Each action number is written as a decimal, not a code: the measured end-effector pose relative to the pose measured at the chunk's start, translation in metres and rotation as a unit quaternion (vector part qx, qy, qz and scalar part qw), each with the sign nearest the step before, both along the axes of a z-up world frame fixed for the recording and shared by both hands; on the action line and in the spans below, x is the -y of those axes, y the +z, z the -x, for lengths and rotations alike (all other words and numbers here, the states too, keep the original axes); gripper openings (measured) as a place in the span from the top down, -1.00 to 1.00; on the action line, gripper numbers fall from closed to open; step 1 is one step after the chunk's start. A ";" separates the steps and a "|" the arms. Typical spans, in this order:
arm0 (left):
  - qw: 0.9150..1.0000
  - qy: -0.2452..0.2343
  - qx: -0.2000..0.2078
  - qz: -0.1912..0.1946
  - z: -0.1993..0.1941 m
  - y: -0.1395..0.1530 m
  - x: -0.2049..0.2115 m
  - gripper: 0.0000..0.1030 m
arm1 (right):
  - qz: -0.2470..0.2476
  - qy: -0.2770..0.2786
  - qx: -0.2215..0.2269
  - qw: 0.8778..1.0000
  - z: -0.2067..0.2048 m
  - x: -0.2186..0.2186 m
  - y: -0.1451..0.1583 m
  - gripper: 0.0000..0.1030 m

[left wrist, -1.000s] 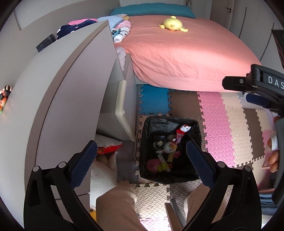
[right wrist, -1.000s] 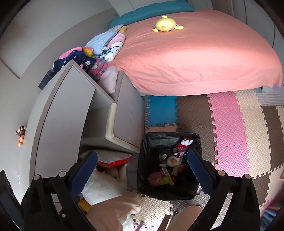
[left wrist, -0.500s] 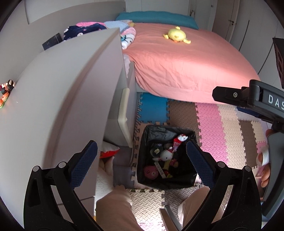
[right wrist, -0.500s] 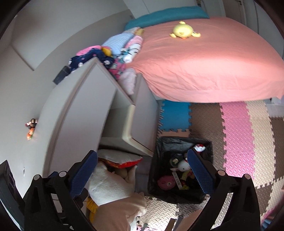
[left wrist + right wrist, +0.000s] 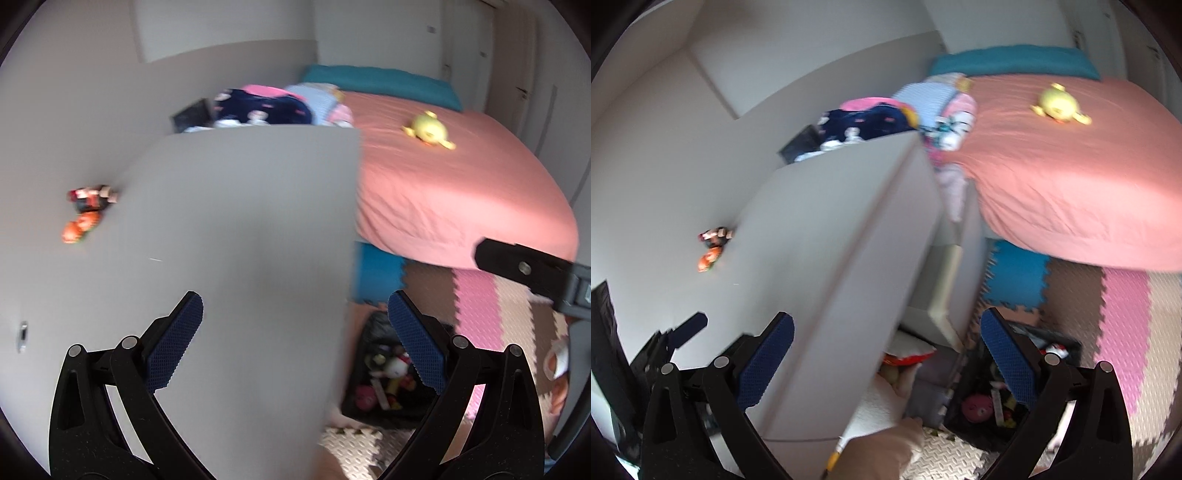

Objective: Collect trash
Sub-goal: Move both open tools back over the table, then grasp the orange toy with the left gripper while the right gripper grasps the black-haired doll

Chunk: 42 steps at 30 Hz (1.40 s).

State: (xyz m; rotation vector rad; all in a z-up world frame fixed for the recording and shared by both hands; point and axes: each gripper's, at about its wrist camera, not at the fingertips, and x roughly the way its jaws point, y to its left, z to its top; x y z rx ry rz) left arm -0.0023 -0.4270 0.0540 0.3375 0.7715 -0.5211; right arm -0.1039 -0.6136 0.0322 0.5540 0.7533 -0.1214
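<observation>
A black-lined bin (image 5: 384,384) with several colourful items in it stands on the foam floor mat; it also shows in the right wrist view (image 5: 997,398). On the grey desk top (image 5: 240,240) lie a small red-and-black piece (image 5: 90,194) and an orange piece (image 5: 79,227), far left; both show in the right wrist view (image 5: 716,236) (image 5: 709,258). My left gripper (image 5: 293,343) is open and empty above the desk's edge. My right gripper (image 5: 886,350) is open and empty, also over the desk edge.
A bed with a pink cover (image 5: 461,192) and a yellow plush (image 5: 428,131) fills the right back. Clothes (image 5: 266,109) pile behind the desk. An open drawer (image 5: 942,291) juts toward the bin. A small metal piece (image 5: 23,334) lies at the desk's left.
Both grippers have risen and swung left, from looking down into the bin to looking across the desk top. The small items on the desk are now nearer the middle of view.
</observation>
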 end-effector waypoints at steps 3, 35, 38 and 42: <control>0.999 0.032 0.007 0.001 -0.027 0.008 -0.026 -0.88 | -0.002 0.023 0.010 1.000 -0.022 -0.019 0.008 -0.95; 0.995 0.098 -0.007 -0.007 -0.265 -0.024 -0.209 -0.88 | 0.016 0.138 -0.008 0.990 -0.183 -0.172 0.026 -0.95; 0.997 0.081 -0.014 -0.002 -0.282 -0.030 -0.214 -0.88 | 0.015 0.145 -0.012 0.989 -0.191 -0.177 0.026 -0.95; 0.997 0.060 -0.038 -0.003 -0.303 -0.039 -0.216 -0.88 | 0.018 0.149 -0.011 0.989 -0.196 -0.181 0.026 -0.95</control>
